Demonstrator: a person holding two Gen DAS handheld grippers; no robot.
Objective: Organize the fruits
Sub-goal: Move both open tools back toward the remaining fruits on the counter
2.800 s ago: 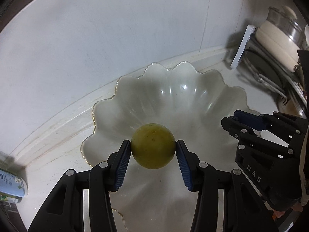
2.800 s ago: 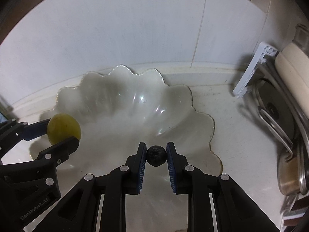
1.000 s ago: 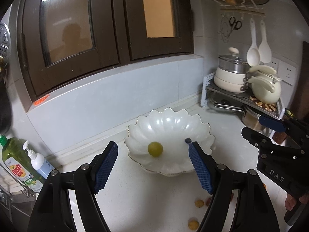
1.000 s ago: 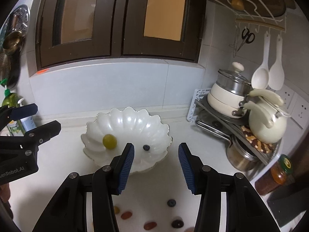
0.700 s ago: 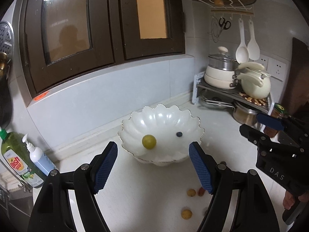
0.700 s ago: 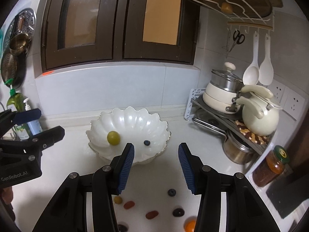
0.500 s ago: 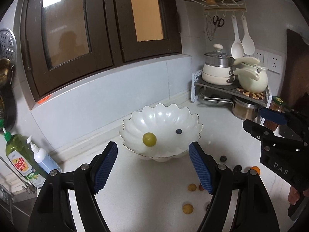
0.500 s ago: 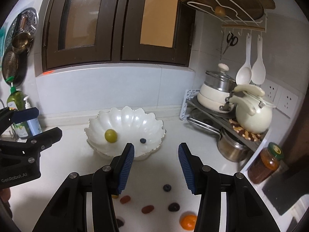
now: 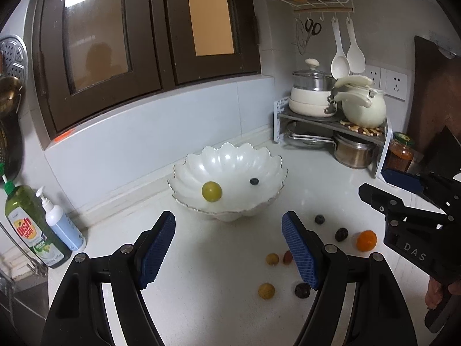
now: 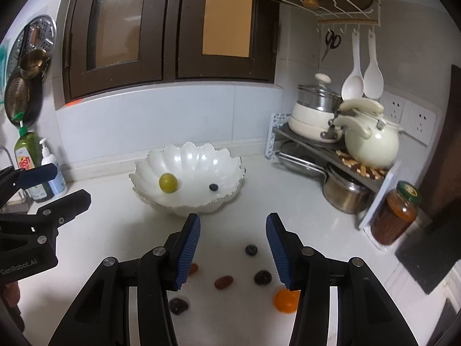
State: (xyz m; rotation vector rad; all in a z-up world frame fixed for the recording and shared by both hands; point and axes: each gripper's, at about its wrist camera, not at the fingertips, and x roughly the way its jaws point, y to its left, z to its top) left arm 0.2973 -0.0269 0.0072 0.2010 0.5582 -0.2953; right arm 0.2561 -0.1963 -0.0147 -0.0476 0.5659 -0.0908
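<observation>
A white scalloped bowl [image 9: 268,158] [image 10: 227,155] stands on the white counter near the back wall. In it lie a green grape [image 9: 211,191] [image 10: 168,182] and a blueberry [image 9: 253,181] [image 10: 213,187]. Several small fruits lie loose on the counter in front of the bowl: a blueberry [image 9: 319,219] [image 10: 251,250], a dark grape [image 9: 341,234] [image 10: 262,277], a small orange [image 9: 366,240] [image 10: 285,300], a red fruit [image 10: 224,281] and yellow ones [image 9: 266,290]. My left gripper [image 9: 229,249] is open and empty, held back from the bowl. My right gripper [image 10: 232,248] is open and empty above the loose fruits.
A rack [image 10: 331,155] with pots and a kettle [image 10: 370,141] fills the right corner, with a jar [image 10: 394,213] beside it. Soap bottles [image 9: 37,227] stand at the left by the sink edge. Dark cabinets hang above the tiled wall.
Both grippers let go of their fruits in the bowl, opened, and have pulled back and up. The loose fruits on the counter have come into view.
</observation>
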